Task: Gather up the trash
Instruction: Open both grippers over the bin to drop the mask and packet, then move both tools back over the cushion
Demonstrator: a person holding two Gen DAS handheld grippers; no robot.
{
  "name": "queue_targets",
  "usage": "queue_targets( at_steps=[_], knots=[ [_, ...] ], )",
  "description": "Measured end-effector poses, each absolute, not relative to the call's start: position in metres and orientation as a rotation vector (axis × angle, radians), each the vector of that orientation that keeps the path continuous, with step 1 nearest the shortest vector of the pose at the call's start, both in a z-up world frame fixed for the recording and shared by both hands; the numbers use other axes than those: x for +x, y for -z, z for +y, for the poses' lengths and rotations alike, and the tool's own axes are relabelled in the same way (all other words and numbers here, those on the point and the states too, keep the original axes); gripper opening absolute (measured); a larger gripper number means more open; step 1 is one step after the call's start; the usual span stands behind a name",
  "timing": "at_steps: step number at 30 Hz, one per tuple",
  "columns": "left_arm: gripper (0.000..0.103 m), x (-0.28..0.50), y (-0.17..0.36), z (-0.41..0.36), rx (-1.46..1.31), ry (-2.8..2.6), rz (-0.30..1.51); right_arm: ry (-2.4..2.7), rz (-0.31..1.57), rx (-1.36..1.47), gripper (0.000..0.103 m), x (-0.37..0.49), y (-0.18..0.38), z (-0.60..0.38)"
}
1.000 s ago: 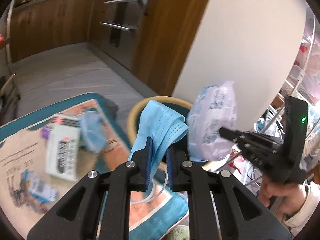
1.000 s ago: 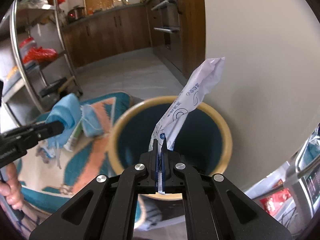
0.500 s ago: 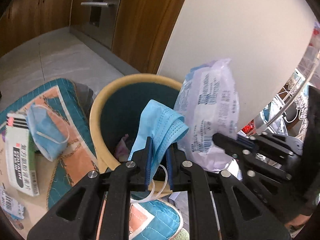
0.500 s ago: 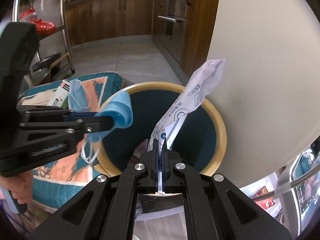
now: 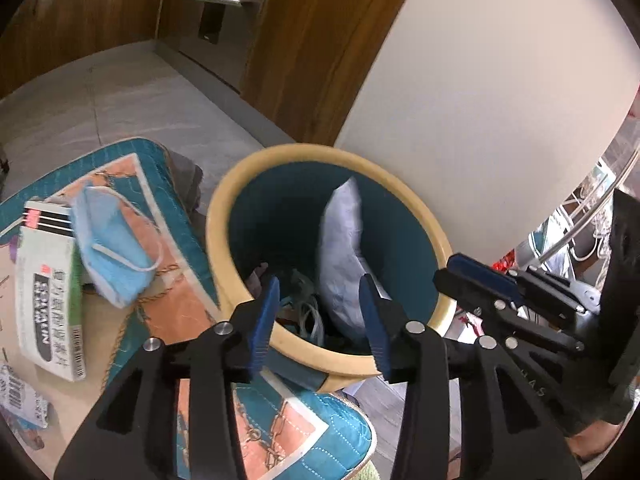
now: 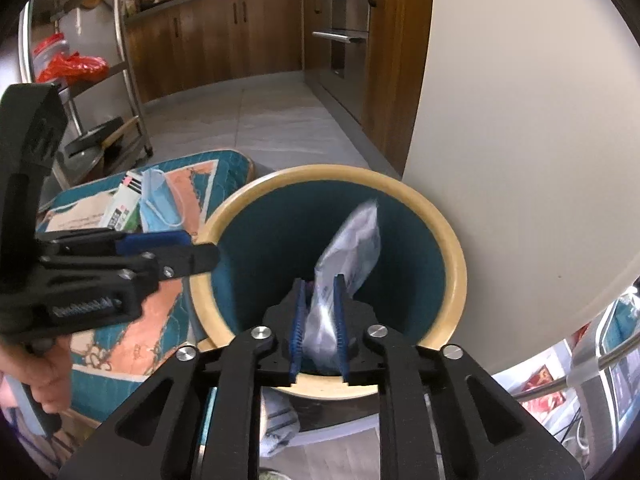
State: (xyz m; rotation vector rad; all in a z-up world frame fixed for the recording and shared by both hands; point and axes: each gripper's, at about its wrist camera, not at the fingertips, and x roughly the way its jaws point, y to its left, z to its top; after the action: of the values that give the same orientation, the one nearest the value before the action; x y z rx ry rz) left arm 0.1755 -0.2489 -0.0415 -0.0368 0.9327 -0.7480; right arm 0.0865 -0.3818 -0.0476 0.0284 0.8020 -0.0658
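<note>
A round bin (image 5: 224, 216) with a tan rim and teal inside stands against a white wall; it also shows in the right wrist view (image 6: 456, 264). My left gripper (image 5: 320, 300) is open and empty over its near rim. My right gripper (image 6: 319, 294) is open over the bin. A white plastic packet (image 6: 352, 248) is blurred, dropping between the fingers into the bin; in the left wrist view the packet (image 5: 344, 248) leans inside the bin. More trash lies at the bottom. A blue face mask (image 5: 112, 244) and a medicine box (image 5: 48, 288) lie on a patterned mat (image 5: 280, 424).
Wooden kitchen cabinets (image 6: 248, 32) and an oven (image 6: 344, 36) stand behind on a grey tiled floor. A metal shelf rack (image 6: 124, 60) holds red bags at the left. Another wire rack (image 5: 580, 216) stands at the right. A small printed wrapper (image 5: 20, 404) lies on the mat's left edge.
Both grippers opened over the bin. The blue mask left my left gripper and is out of sight. The white packet left my right gripper and is falling into the bin.
</note>
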Motion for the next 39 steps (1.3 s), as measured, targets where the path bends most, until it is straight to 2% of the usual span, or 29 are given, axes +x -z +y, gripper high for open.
queue_targets(
  at_steps=[2, 6, 11, 15, 20, 27, 39],
  knots=[
    [0.053, 0.172, 0.036, -0.241, -0.039, 0.731, 0.915, 0.060, 0.801, 0.036, 0.025, 0.086, 0.047, -0.381],
    [0.062, 0.166, 0.029, -0.226, -0.033, 0.697, 0.886, 0.049, 0.783, 0.042, 0.035, 0.086, 0.045, -0.377],
    [0.075, 0.160, 0.019, -0.200, -0.010, 0.649, 0.858, 0.027, 0.774, 0.044, 0.038, 0.087, 0.042, -0.369],
    [0.078, 0.154, 0.013, -0.175, -0.017, 0.608, 0.848, 0.002, 0.762, 0.044, 0.054, 0.087, 0.037, -0.359],
    [0.079, 0.147, 0.007, -0.142, -0.022, 0.556, 0.837, -0.028, 0.747, 0.037, 0.055, 0.087, 0.032, -0.346],
    [0.080, 0.141, 0.011, -0.097, -0.038, 0.473, 0.835, -0.061, 0.731, 0.033, 0.064, 0.087, 0.025, -0.327],
    [0.081, 0.137, 0.031, -0.046, -0.036, 0.356, 0.869, -0.135, 0.725, 0.043, 0.069, 0.091, 0.017, -0.295]
  ],
)
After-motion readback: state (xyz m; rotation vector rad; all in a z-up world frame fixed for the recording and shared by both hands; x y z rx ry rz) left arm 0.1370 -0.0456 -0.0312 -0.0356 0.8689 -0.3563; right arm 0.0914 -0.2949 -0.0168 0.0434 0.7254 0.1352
